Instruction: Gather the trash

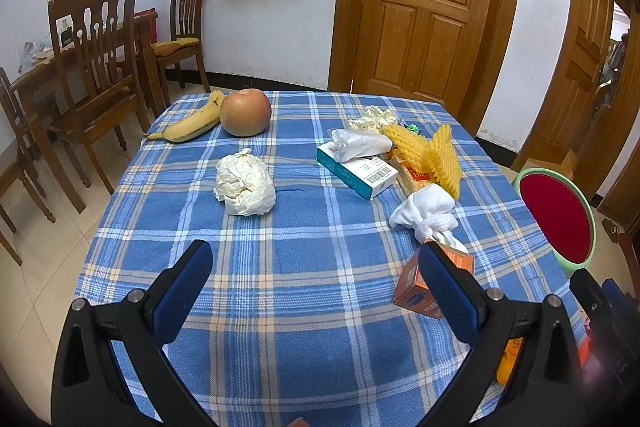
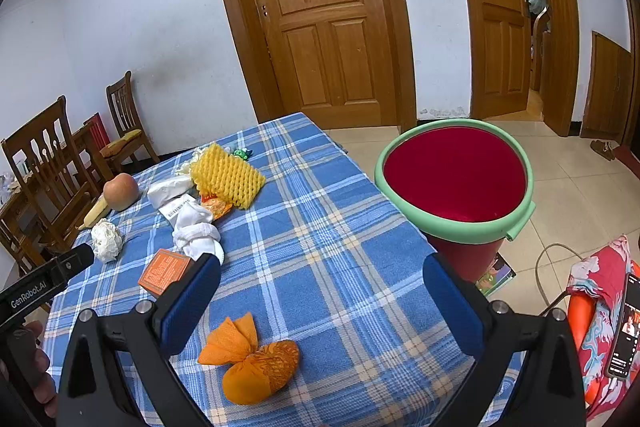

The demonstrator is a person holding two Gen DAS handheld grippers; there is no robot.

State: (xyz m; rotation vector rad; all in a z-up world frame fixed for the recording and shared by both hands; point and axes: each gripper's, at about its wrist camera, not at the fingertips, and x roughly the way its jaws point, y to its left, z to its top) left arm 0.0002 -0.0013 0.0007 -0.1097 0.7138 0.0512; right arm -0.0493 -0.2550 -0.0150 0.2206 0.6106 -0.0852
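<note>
On the blue plaid tablecloth lie a crumpled white paper ball, a teal-and-white box, yellow foam netting, a knotted white cloth bundle and a small orange carton. My left gripper hovers open above the cloth, short of the paper ball. In the right wrist view an orange knotted bundle lies just below my open right gripper. A red bucket with a green rim stands off the table's right edge.
A banana and an apple sit at the table's far left corner. Wooden chairs and another table stand left. Wooden doors are behind. A phone rests on a patterned cushion at right.
</note>
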